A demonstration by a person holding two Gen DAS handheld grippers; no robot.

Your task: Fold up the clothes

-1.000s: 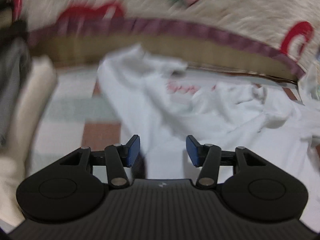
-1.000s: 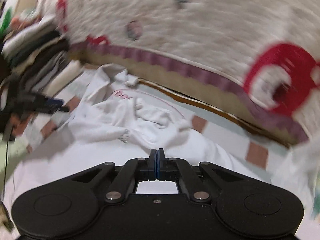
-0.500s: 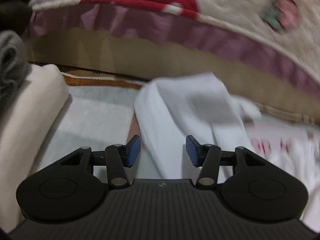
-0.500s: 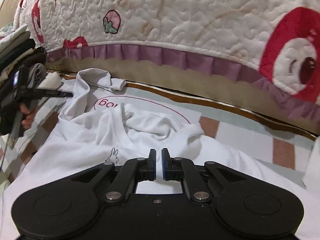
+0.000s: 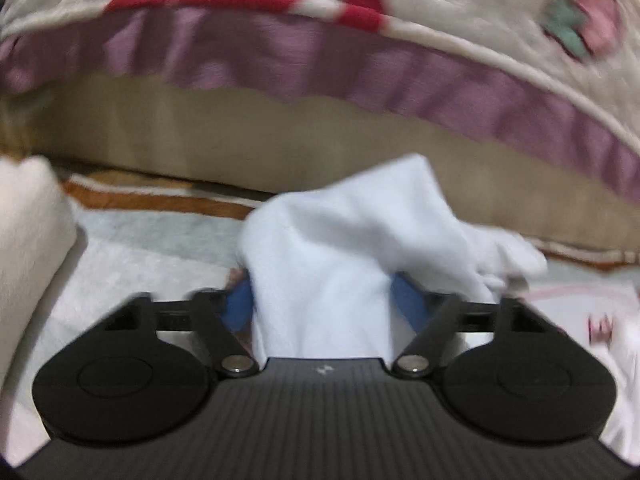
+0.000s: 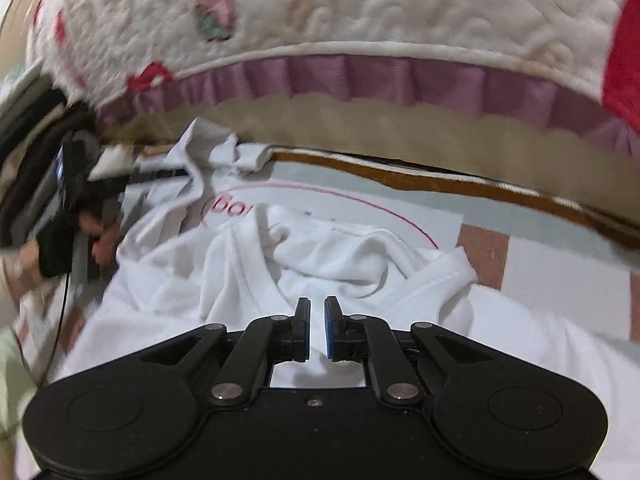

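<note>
Your left gripper (image 5: 320, 304) angles down at the mat, jaws closing around a raised fold of the white T-shirt (image 5: 340, 248). Your right gripper (image 6: 316, 328) tilts down over the crumpled shirt, jaws opening slightly, nothing between them. The checked mat (image 6: 560, 240) meets a quilted bedspread (image 6: 400, 12) behind.

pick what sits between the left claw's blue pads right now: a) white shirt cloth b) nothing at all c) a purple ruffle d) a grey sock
a, in the left wrist view a bunched strip of the white shirt runs up between the blue pads of the left claw, whose jaws are closing around it; the purple ruffle is far behind on the quilt.
</note>
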